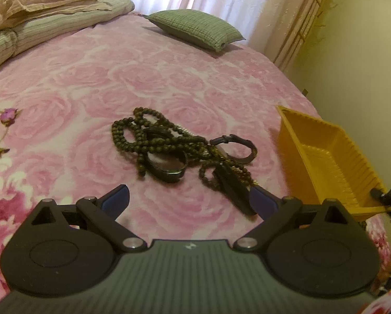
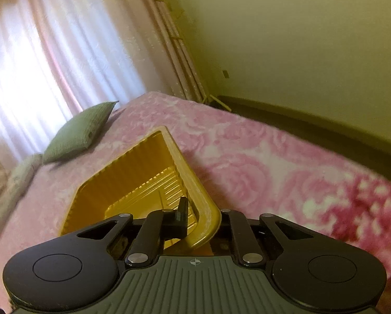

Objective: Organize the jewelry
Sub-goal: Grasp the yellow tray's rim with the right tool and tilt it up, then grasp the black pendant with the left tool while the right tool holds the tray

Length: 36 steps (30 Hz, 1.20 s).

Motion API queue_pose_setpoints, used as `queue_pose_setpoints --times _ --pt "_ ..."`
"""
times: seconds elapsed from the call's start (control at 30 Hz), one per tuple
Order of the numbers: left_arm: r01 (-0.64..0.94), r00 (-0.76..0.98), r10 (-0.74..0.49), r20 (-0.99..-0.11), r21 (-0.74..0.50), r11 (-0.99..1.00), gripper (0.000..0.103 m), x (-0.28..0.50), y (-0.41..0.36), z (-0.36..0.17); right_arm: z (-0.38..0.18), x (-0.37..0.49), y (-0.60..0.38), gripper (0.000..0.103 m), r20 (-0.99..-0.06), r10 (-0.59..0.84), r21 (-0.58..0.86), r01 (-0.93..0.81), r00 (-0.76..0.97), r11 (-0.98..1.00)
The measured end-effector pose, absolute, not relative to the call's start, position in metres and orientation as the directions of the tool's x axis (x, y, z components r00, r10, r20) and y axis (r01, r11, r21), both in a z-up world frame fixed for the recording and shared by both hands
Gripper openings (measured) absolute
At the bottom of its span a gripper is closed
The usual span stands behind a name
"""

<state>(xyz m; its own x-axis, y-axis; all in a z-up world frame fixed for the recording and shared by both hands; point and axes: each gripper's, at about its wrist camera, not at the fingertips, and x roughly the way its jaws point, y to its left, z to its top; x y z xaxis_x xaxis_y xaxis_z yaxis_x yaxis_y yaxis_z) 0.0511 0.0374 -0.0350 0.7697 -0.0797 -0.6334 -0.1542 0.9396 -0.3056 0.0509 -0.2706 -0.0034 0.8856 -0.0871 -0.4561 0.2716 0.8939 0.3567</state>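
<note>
Jewelry (image 1: 179, 149) tangled, dark beads, black bangles

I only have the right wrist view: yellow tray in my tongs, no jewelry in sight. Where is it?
Observer: In one tangled pile on the pink bedspread, beside the yellow tray: a bead necklace draped over a black bangle.
Operator: Left tongs holding anything?
Observer: No. The left tongs are open at the pile's near edge, nothing between them.
Operator: Does any piece touch the tray?
Observer: No. Bare bedspread separates the black strap from it.
</note>
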Motion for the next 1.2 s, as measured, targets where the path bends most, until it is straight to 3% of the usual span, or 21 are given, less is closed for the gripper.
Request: queue_pose_setpoints --times 0.37,0.57,0.73,0.97,1.03,1.2 --pt "-0.124 0.765 -0.126 -0.632 -0.337 0.933 0.087 0.068 0.043 -0.041 0.031 0.031 -0.206 0.009 -0.374 -0.128 -0.015 0.132 0.919 0.991" --pt "-0.082 0.754 -0.182 -0.631 -0.366 0.927 0.08 0.085 0.017 -0.05 0.025 0.019 -0.192 0.009 -0.355 -0.146 -0.122 0.109 0.924 0.986" --pt "-0.086 0.733 -0.197 -0.651 -0.375 0.923 0.055 0.102 -0.005 -0.062 0.024 0.023 -0.186 0.009 -0.348 -0.151 -0.151 0.103 0.925 0.983" --pt "-0.083 0.713 -0.155 -0.683 -0.302 0.95 0.036 0.106 -0.021 -0.066 0.024 0.025 -0.185 0.009 -0.341 -0.148 -0.17 0.094 0.928 0.981" --pt "-0.083 0.706 -0.144 -0.693 -0.284 0.955 0.023 0.103 -0.019 -0.065 0.025 0.026 -0.184 0.009 -0.34 -0.148 -0.169 0.094 0.929 0.981" --pt "-0.052 0.705 -0.143 -0.695 -0.251 0.966 0.019 0.096 -0.009 -0.059 0.024 0.024 -0.183 0.009 -0.336 -0.144 -0.165 0.092 0.931 0.982"
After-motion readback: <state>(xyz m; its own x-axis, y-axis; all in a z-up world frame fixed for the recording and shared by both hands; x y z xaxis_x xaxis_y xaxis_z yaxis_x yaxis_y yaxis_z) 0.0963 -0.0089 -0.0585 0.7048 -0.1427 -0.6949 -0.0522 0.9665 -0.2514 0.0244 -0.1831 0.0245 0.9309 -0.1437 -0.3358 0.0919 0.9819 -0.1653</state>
